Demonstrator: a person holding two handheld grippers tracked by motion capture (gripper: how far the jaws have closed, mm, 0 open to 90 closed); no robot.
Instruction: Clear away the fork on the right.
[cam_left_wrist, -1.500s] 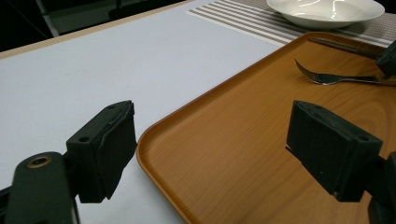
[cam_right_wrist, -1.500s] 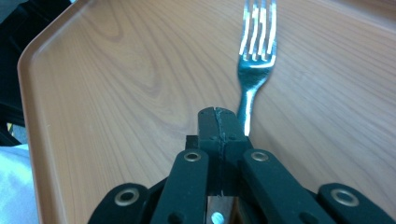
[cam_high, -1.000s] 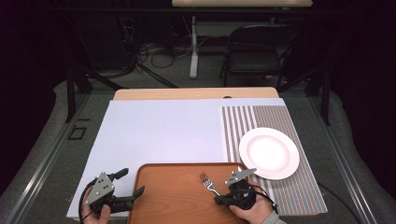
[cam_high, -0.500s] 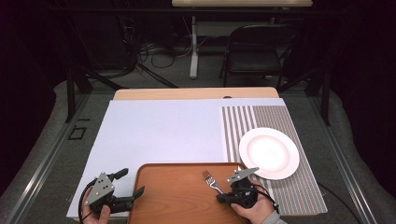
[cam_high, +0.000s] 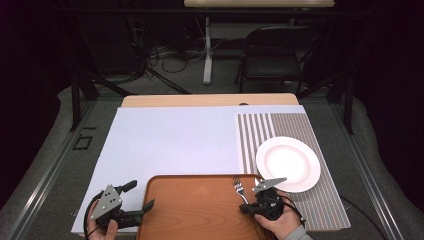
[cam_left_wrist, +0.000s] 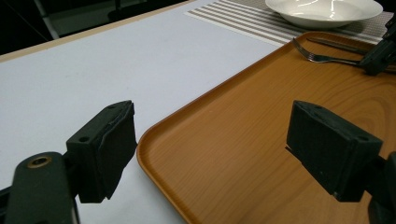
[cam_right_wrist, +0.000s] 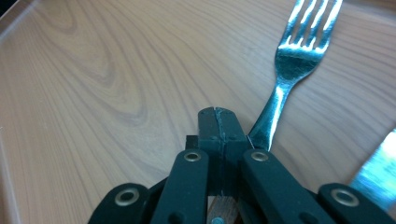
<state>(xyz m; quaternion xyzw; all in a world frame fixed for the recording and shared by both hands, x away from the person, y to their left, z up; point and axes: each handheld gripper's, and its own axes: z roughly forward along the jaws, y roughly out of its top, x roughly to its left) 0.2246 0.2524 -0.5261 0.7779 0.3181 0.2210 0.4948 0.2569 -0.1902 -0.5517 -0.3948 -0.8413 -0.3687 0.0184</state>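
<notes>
The right tool (cam_high: 248, 206) sits over the near right part of the brown wood-grain tray (cam_high: 195, 210), held in a hand (cam_high: 280, 222) that comes in from the near edge. In the right gripper view the two black jaws are pressed together, and the handle of the fork (cam_right_wrist: 292, 70) runs beside and under them on their right. The jaws look closed next to the handle, not around it, though the part of the handle below them is hidden. The fork lies on the tray with its tines pointing to the far side; in the high view the fork (cam_high: 238, 187) is near the tray's far right corner. At the right edge of the right gripper view, a strip of another shiny metal piece (cam_right_wrist: 378, 163) lies on the tray; what it is cannot be told.

The left tool (cam_high: 140, 200) is at the near left corner of the tray, its jaws standing wide apart with nothing between them. In the left gripper view one jaw hangs over the white mat (cam_left_wrist: 93, 70) and the other over the tray (cam_left_wrist: 243, 140), with the tray's rim between them.

A white plate (cam_high: 288, 163) rests on the striped placemat (cam_high: 280, 125) just right of and beyond the tray, apart from the fork. The mats lie on the wooden worktop (cam_high: 200, 100).
</notes>
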